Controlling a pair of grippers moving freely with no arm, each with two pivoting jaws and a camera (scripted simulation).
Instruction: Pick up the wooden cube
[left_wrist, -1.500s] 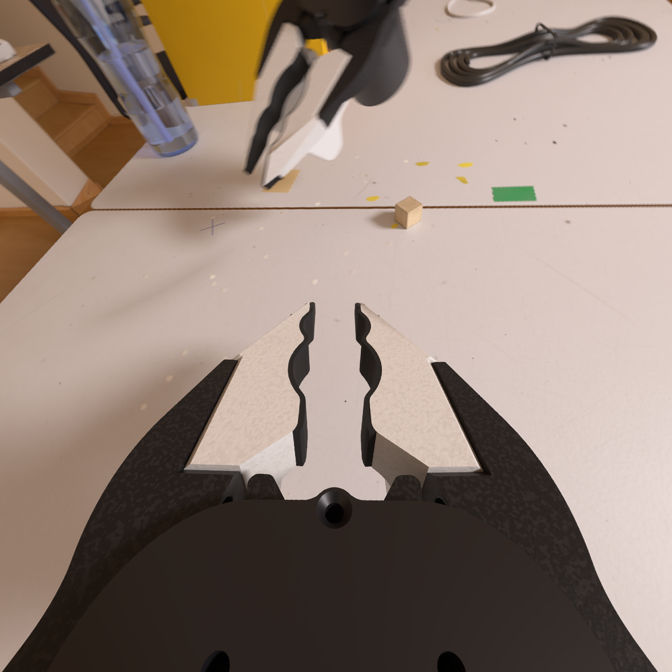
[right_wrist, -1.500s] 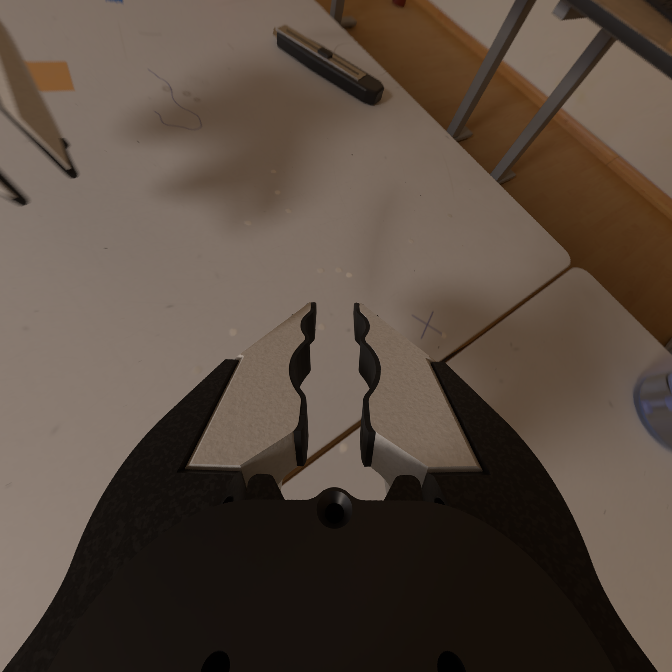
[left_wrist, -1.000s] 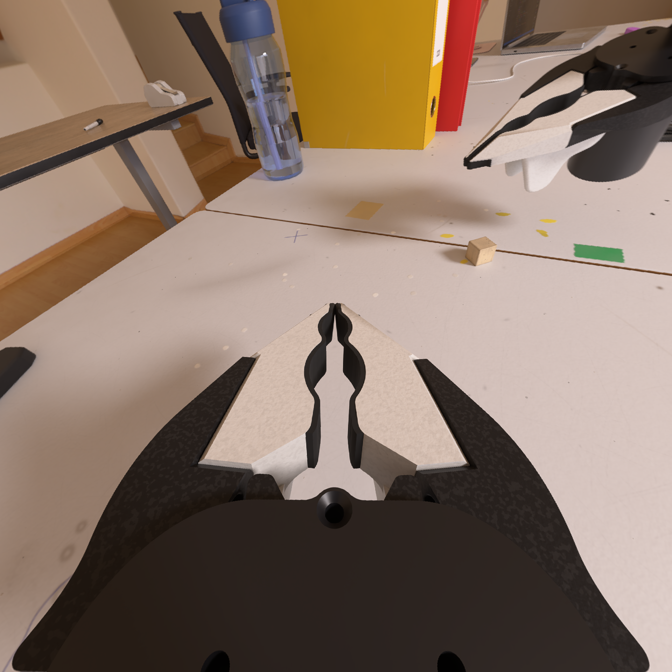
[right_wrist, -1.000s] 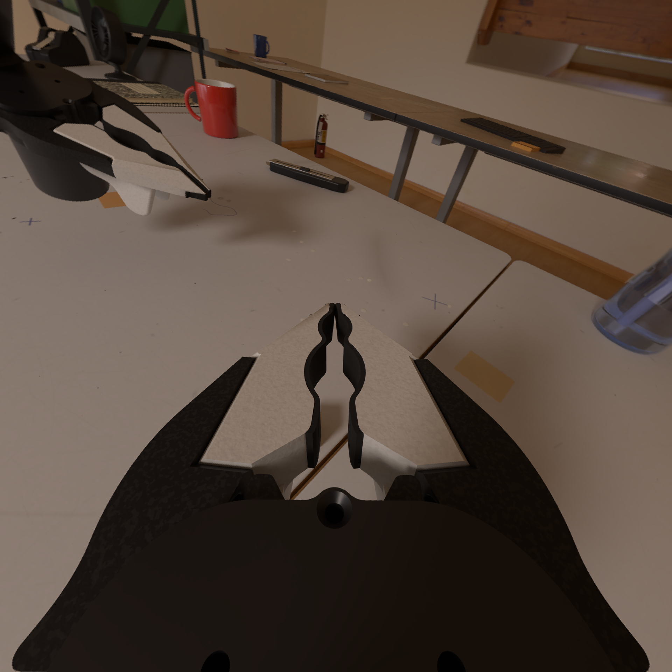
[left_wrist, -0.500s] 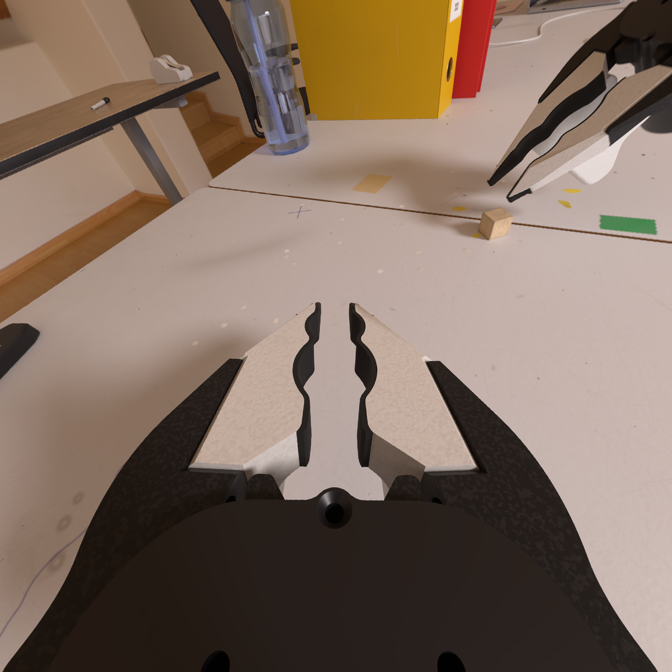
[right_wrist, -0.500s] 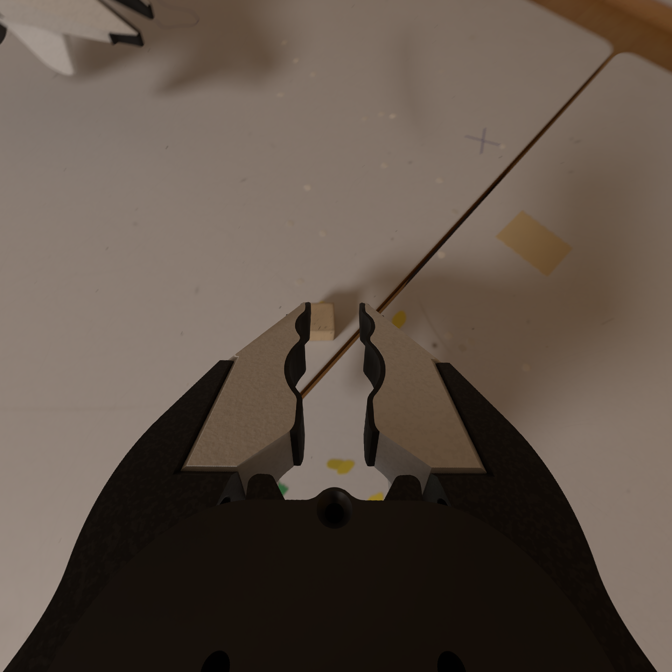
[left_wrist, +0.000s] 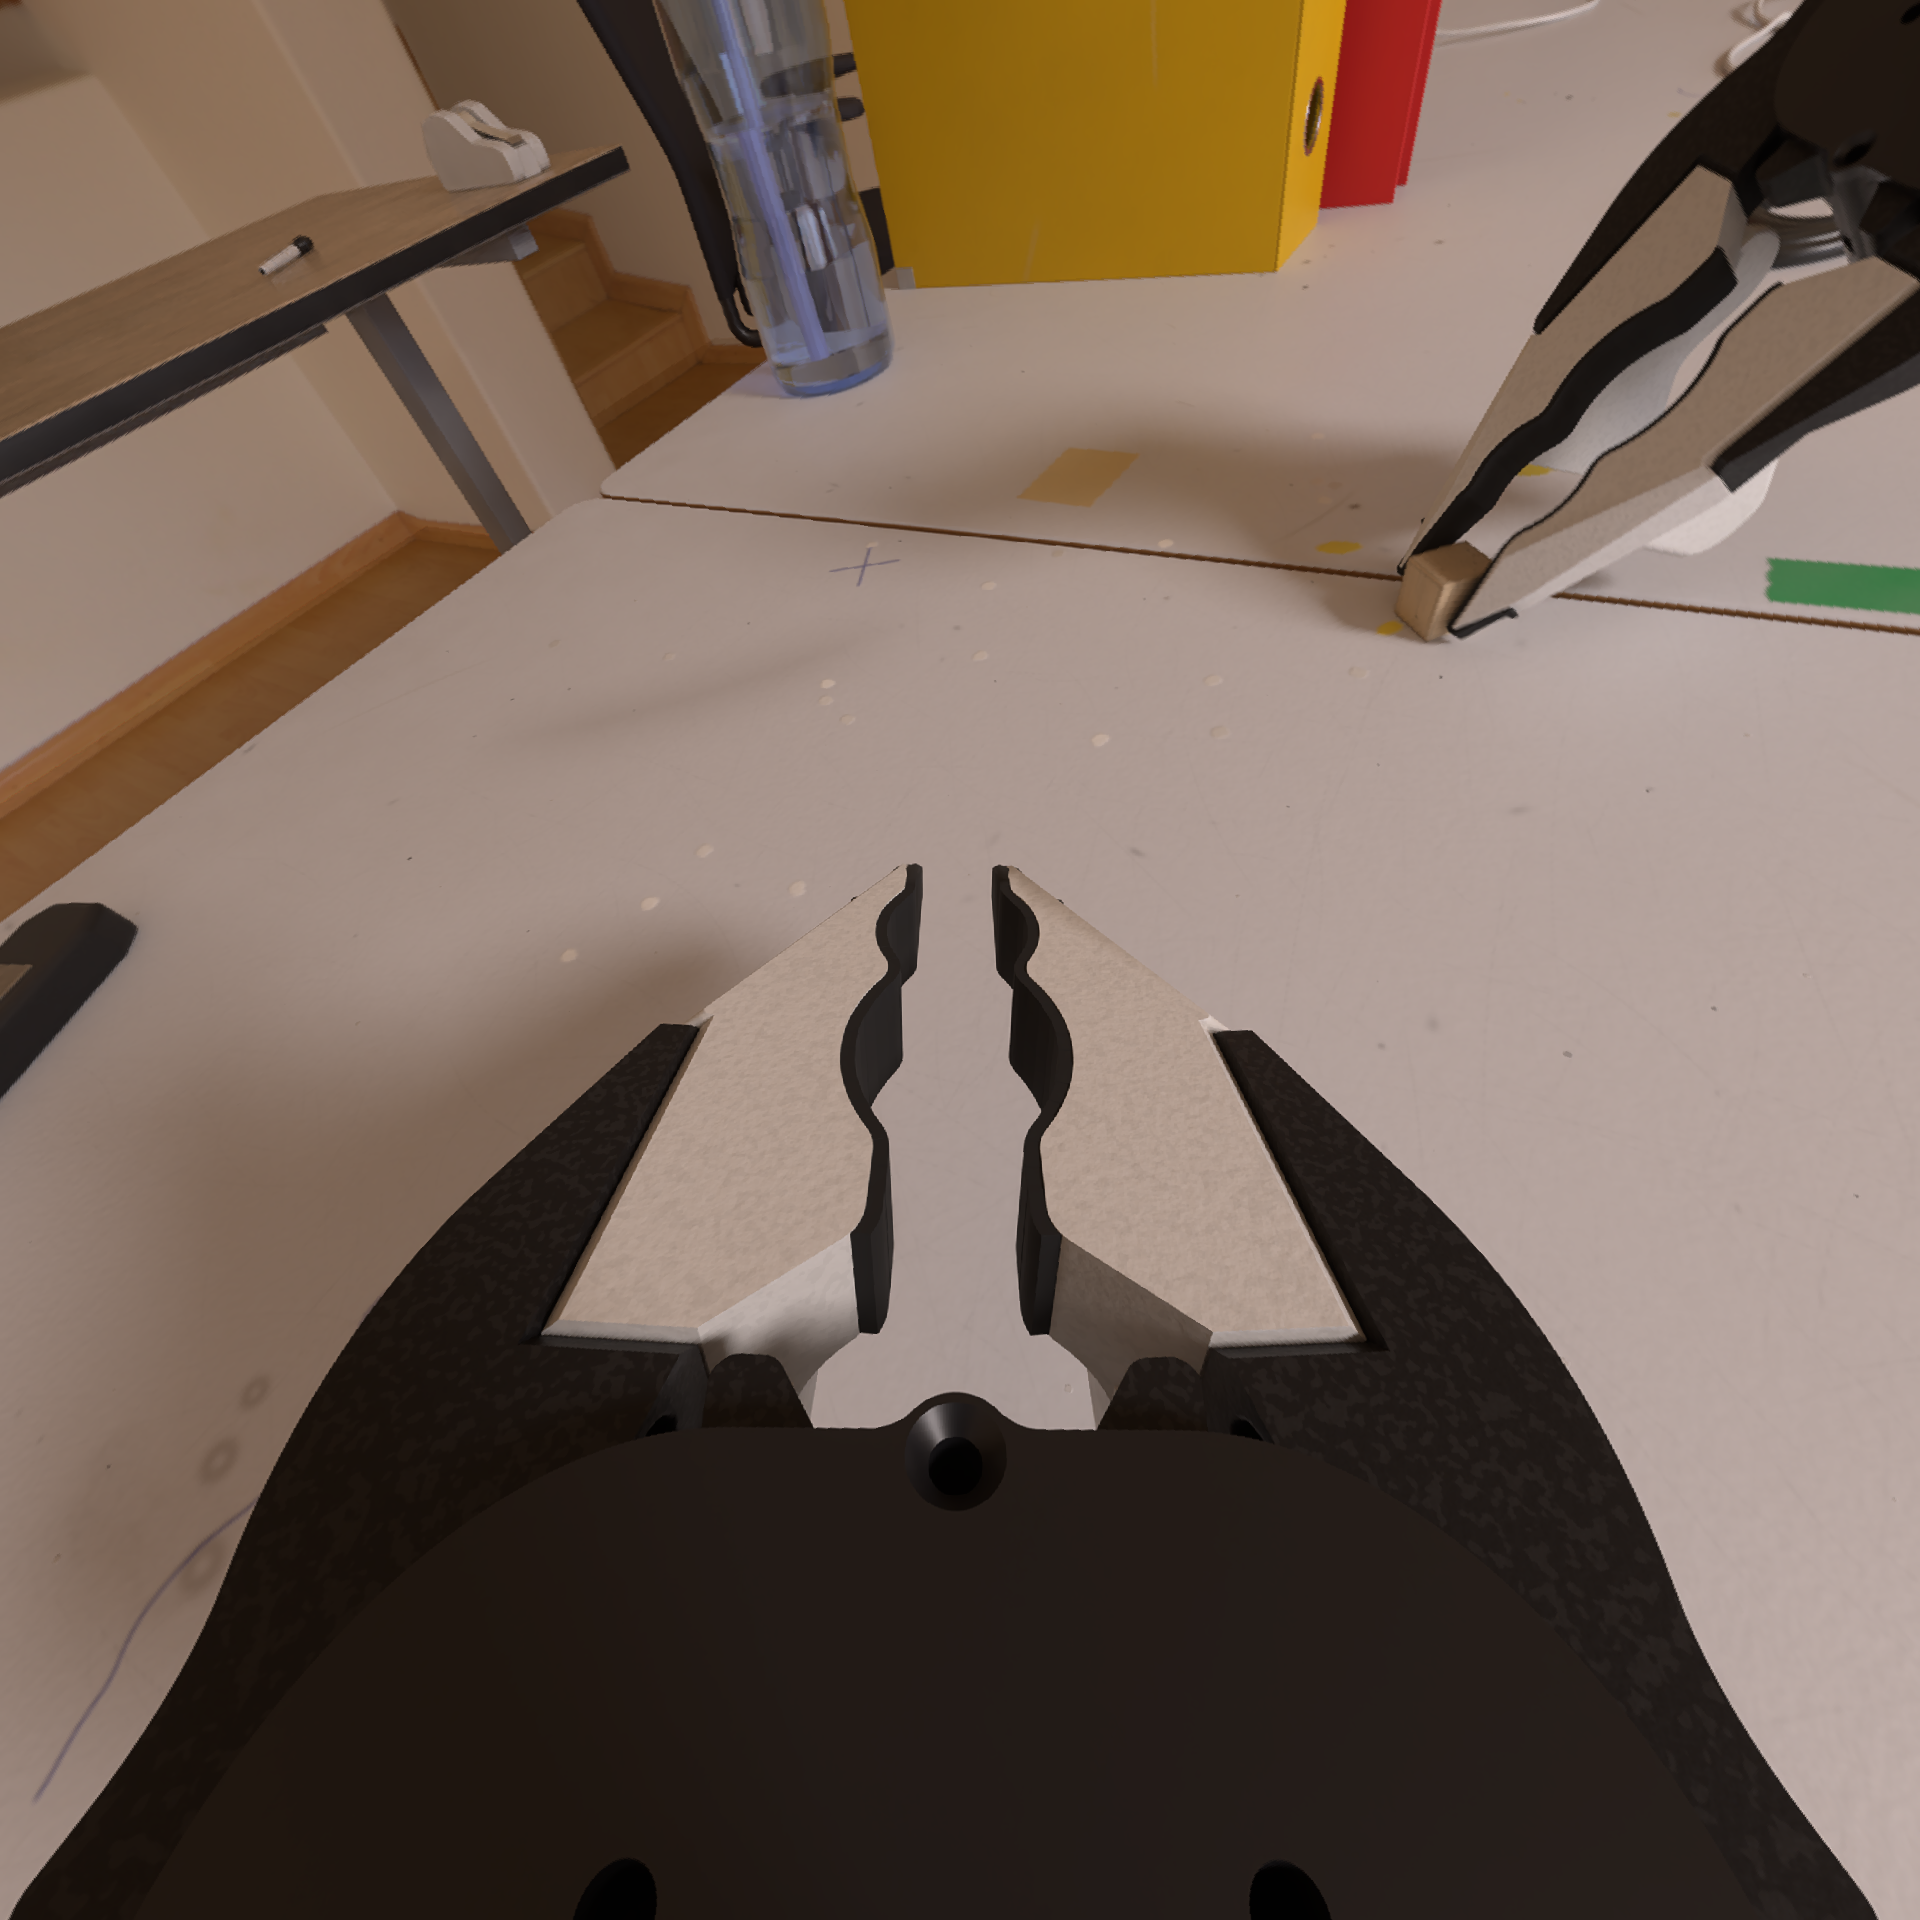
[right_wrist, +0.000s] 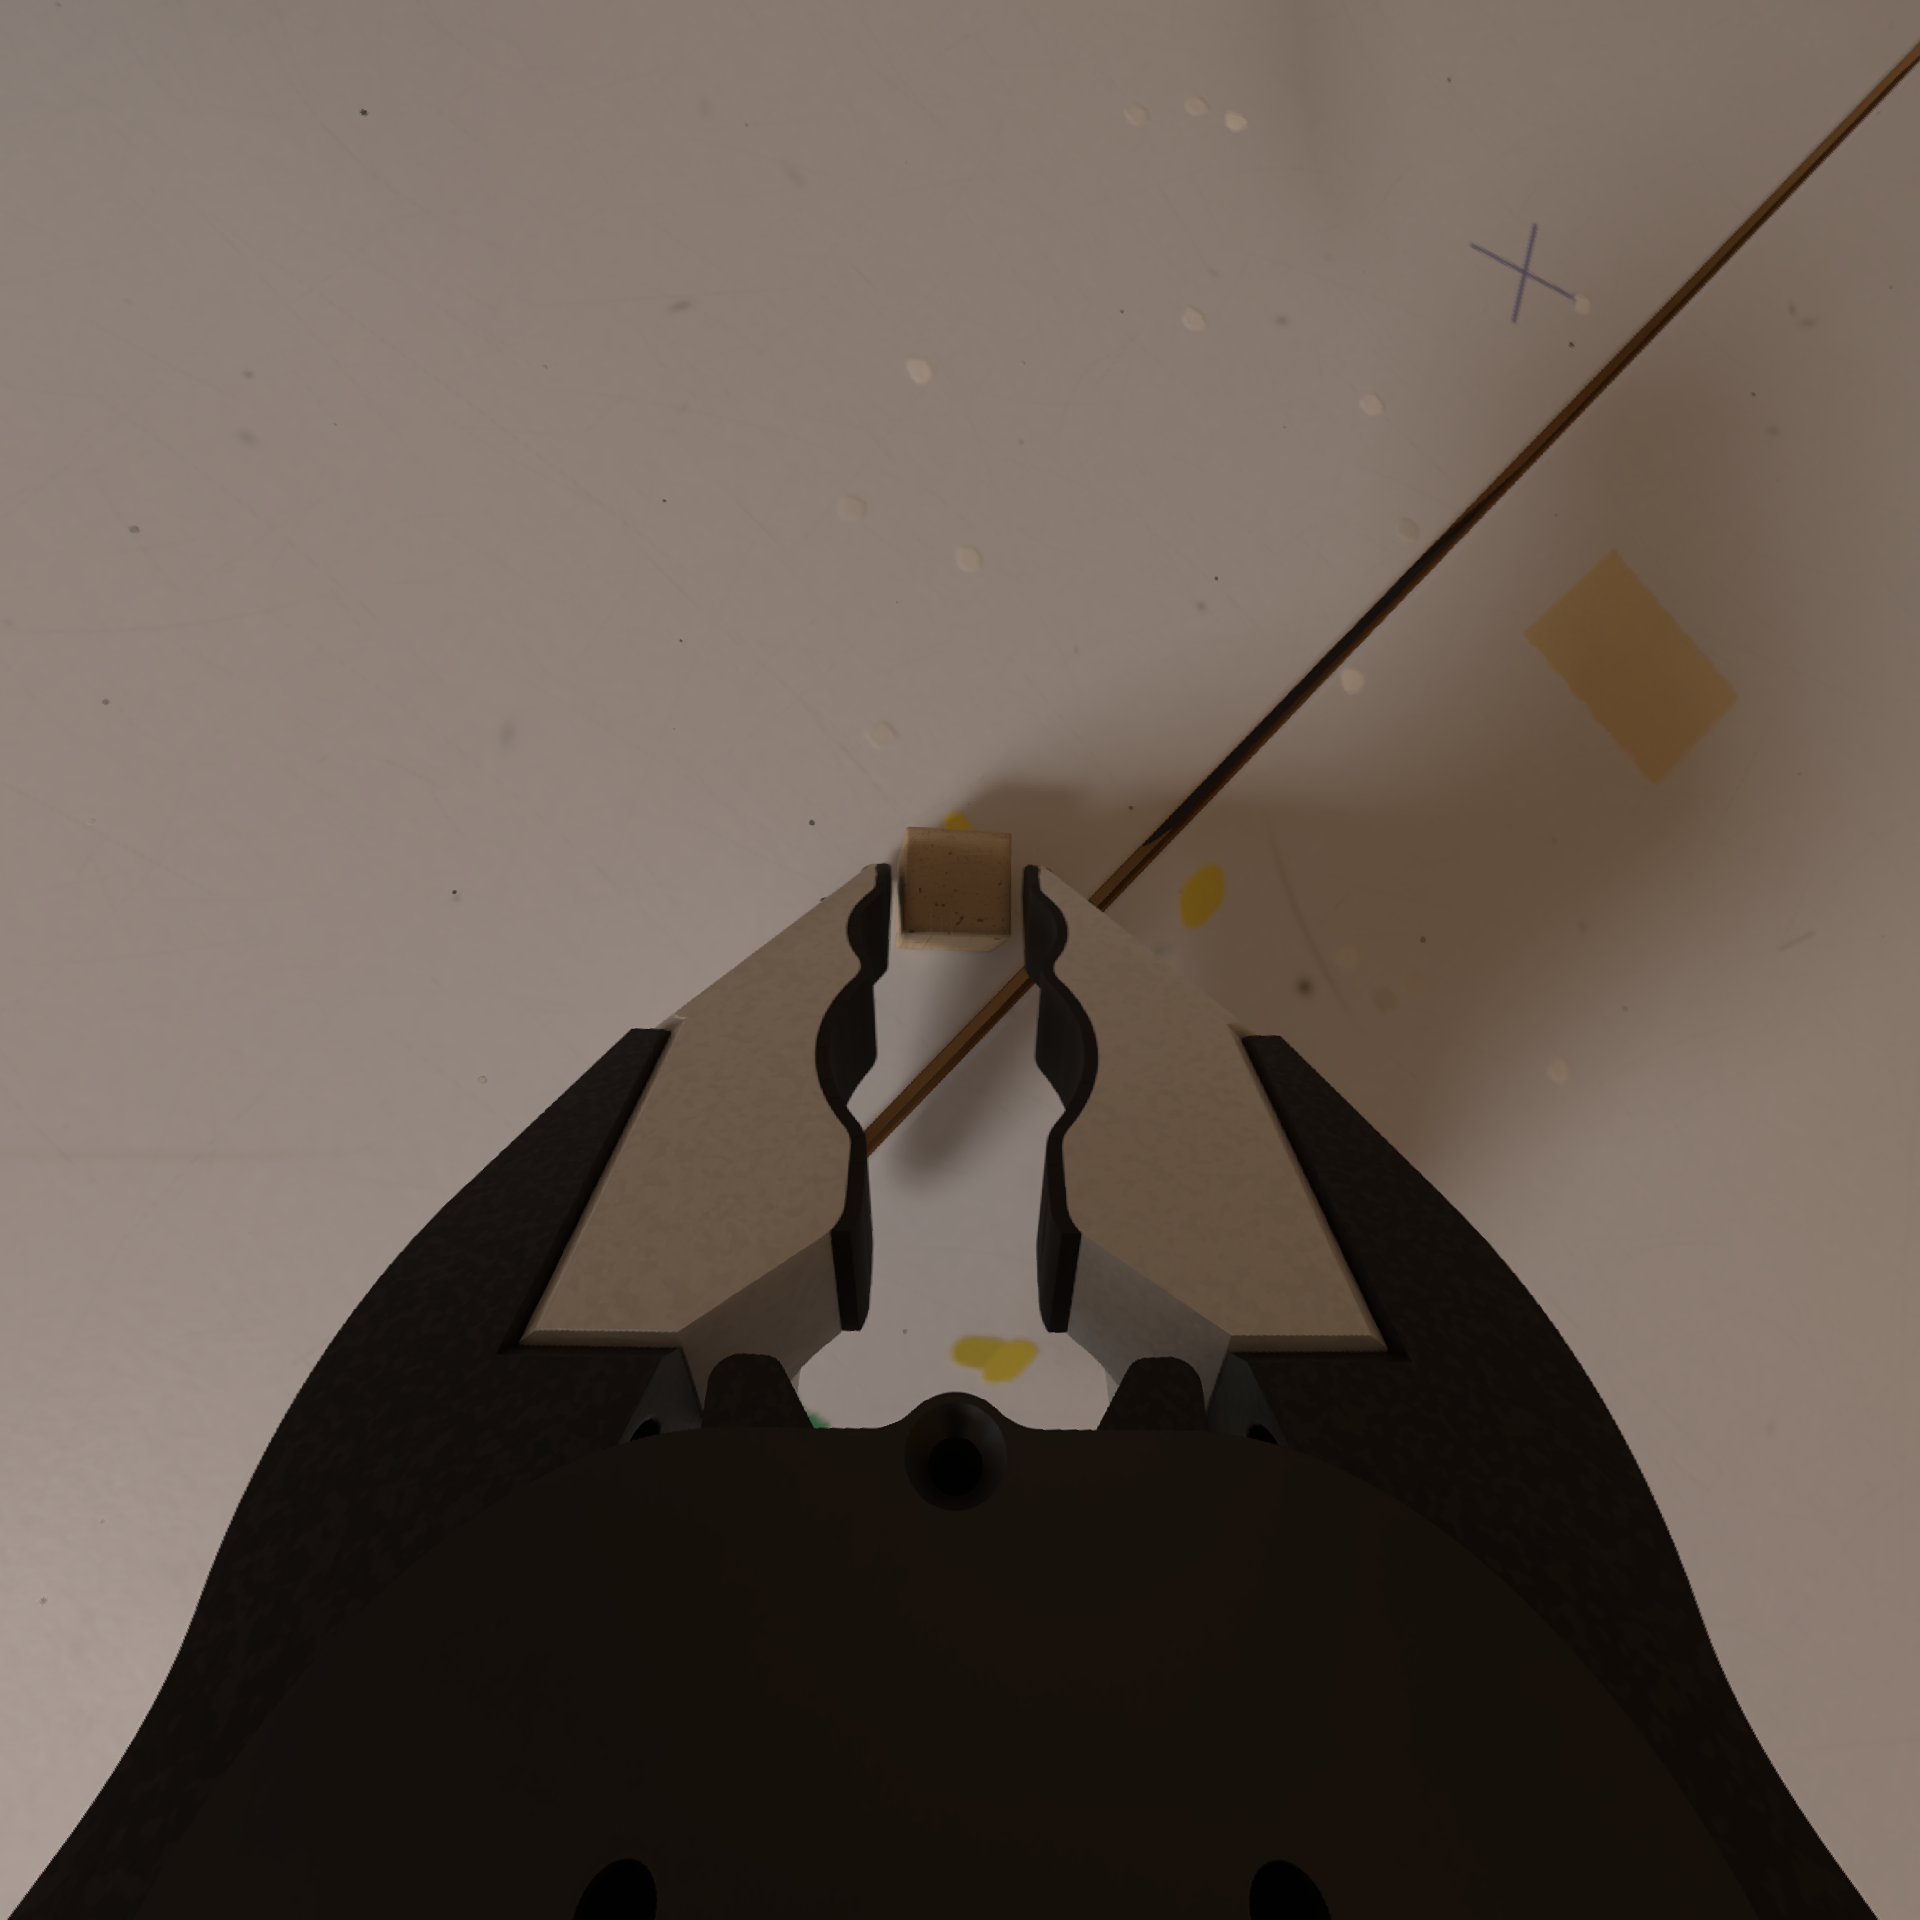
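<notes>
The small wooden cube (right_wrist: 956, 885) sits on the white table beside the seam between two tabletops. My right gripper (right_wrist: 956, 883) points down at it, open, with one fingertip on each side of the cube and a thin gap at both sides. In the left wrist view the cube (left_wrist: 1430, 601) shows at the far right, with the right gripper (left_wrist: 1446, 598) slanting down onto it. My left gripper (left_wrist: 954, 883) is open by a narrow gap, empty, low over the table and well short of the cube.
A clear water bottle (left_wrist: 800, 208), a yellow binder (left_wrist: 1081, 135) and a red binder (left_wrist: 1382, 94) stand at the back. Green tape (left_wrist: 1844, 582) and a tan patch (left_wrist: 1081, 476) lie on the table. A black object (left_wrist: 52, 966) lies at the left edge.
My right gripper has come down and forward so the cube now sits between its fingertips, jaws a little wider. My left gripper has hardly moved and stays slightly open.
</notes>
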